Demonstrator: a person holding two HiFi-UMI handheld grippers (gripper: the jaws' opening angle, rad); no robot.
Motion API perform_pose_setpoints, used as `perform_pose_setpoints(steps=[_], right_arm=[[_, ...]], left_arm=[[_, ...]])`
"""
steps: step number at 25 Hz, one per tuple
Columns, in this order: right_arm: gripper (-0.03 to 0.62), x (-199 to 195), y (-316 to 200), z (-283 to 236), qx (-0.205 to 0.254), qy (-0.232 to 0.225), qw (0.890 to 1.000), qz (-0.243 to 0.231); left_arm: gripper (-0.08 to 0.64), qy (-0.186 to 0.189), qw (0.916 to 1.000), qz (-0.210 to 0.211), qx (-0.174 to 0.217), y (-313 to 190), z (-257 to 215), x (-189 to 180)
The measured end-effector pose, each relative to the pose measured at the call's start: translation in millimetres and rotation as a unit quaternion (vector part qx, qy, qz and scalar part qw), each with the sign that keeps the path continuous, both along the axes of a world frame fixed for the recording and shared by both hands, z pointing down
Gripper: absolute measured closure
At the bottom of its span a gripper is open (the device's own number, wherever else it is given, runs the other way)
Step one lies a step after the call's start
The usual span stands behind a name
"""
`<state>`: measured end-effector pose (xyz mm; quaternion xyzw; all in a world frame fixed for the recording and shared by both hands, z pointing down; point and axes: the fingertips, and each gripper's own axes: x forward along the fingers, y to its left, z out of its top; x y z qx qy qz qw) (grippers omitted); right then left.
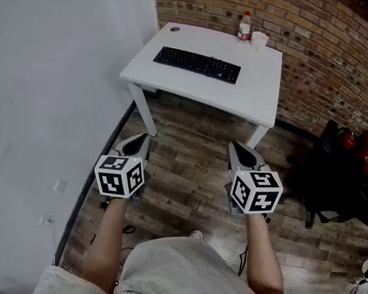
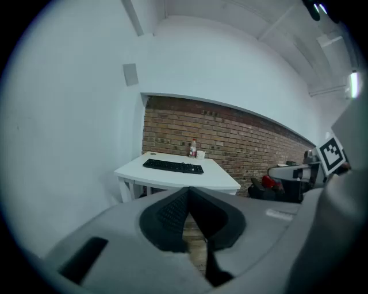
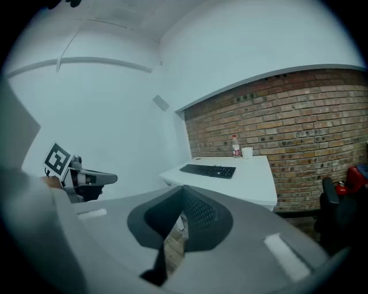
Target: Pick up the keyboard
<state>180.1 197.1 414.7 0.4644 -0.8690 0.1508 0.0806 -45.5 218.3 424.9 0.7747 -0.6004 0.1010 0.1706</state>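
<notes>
A black keyboard (image 1: 197,63) lies on a white table (image 1: 246,97) against the brick wall, toward the table's left half. It also shows far ahead in the left gripper view as the keyboard (image 2: 173,166) and in the right gripper view as the keyboard (image 3: 207,170). My left gripper (image 1: 141,142) and right gripper (image 1: 238,152) hang side by side over the wooden floor, well short of the table. Both are shut with nothing between their jaws. In their own views the left gripper (image 2: 188,192) and right gripper (image 3: 181,192) have tips that meet.
A plastic bottle (image 1: 244,25) and a white cup (image 1: 258,40) stand at the table's far edge. A small dark round object (image 1: 175,28) sits at the far left corner. A black chair with red items (image 1: 352,168) stands to the right. A white wall (image 1: 42,87) runs along the left.
</notes>
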Motion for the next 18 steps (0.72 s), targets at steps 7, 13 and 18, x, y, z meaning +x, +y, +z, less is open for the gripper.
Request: perform_pose_setpoints(steps=[7,13,18], right_arm=[[0.581,5.2,-9.8,3.7,0.001,-0.003,1.000,-0.002],[0.581,6.3,-21.8,6.0,-0.001,-0.004,1.000,-0.003],[0.581,3.4,-38.9,10.1,-0.002,-0.001,1.000,0.001]], left_arm=[[0.566,-0.005,1.0000,0.004,-0.002,-8.0,1.5,12.1],[0.566,-0.007,1.0000,0.005,-0.002,-21.3,2.0,14.2],[0.566,-0.006,1.0000,0.007,-0.002,-40.3,5.3,9.4]])
